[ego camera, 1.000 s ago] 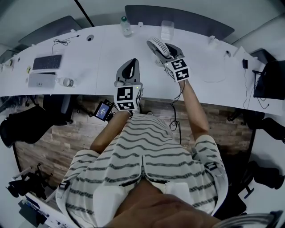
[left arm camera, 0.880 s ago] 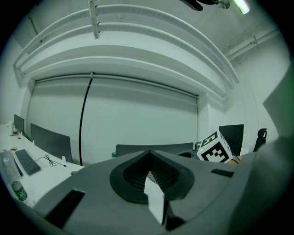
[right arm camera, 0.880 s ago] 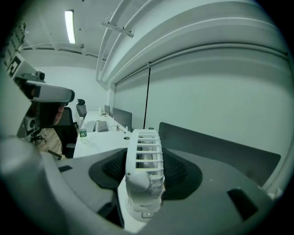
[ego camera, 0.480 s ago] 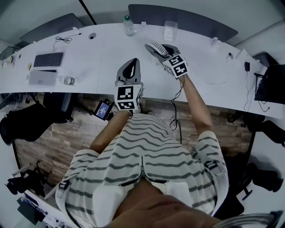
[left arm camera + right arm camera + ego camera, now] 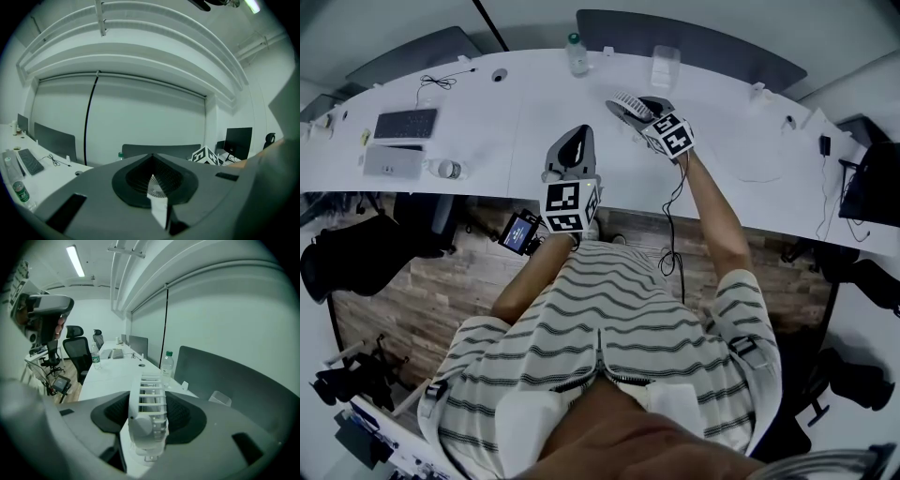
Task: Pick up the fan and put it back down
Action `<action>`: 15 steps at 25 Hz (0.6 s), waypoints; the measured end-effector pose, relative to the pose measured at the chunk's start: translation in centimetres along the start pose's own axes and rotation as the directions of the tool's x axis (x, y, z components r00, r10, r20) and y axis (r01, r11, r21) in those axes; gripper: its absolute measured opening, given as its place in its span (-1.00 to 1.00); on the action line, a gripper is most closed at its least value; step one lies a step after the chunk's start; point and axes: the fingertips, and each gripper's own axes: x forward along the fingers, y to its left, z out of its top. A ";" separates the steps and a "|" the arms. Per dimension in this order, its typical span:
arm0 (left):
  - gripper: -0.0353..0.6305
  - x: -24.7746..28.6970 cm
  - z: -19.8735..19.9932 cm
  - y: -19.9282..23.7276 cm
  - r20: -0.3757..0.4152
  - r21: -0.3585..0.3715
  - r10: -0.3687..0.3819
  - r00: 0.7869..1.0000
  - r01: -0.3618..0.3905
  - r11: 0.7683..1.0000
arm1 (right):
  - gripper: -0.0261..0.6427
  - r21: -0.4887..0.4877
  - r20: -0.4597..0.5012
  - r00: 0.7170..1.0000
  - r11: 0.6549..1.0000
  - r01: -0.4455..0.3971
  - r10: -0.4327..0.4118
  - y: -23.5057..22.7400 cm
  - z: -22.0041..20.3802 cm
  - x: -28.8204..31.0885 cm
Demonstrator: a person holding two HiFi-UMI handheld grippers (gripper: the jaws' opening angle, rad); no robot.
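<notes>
A small white fan with a slatted grille is tilted over the white desk, and my right gripper is shut on it. In the right gripper view the fan fills the space between the two jaws, edge-on. I cannot tell whether its base touches the desk. My left gripper hovers near the desk's front edge, to the left of the fan, shut with nothing in it. In the left gripper view its jaws leave only a thin slit.
A water bottle and a clear cup stand at the desk's far edge behind the fan. A keyboard and a lying bottle are at far left. A cable loops to the right, and a monitor stands at far right.
My right gripper and the fan have shifted slightly away from me, and the fan lies flatter. The left gripper has stayed where it was.
</notes>
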 end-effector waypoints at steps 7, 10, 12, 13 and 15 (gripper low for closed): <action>-0.87 0.5 -0.1 0.9 -0.007 -0.003 0.011 1.000 -0.011 1.000 | -0.26 -0.025 -0.026 0.997 0.997 -0.071 0.070 0.0 -0.3 2.4; -0.87 0.7 -0.2 1.2 -0.011 -0.004 0.017 1.000 -0.017 1.000 | -0.25 -0.032 -0.039 0.995 0.996 -0.089 0.088 0.1 -0.7 3.3; -0.87 0.9 -0.4 1.4 -0.016 -0.004 0.018 1.000 -0.018 1.000 | -0.25 -0.034 -0.051 0.994 0.994 -0.102 0.100 0.1 -0.9 4.0; -0.87 1.0 -0.4 1.5 -0.016 -0.004 0.019 1.000 -0.019 1.000 | -0.25 -0.036 -0.051 0.993 0.993 -0.108 0.106 0.1 -0.9 4.3; -0.87 1.2 -0.5 1.7 -0.018 -0.005 0.022 1.000 -0.022 1.000 | -0.25 -0.036 -0.042 0.992 0.992 -0.119 0.118 0.0 -0.7 4.6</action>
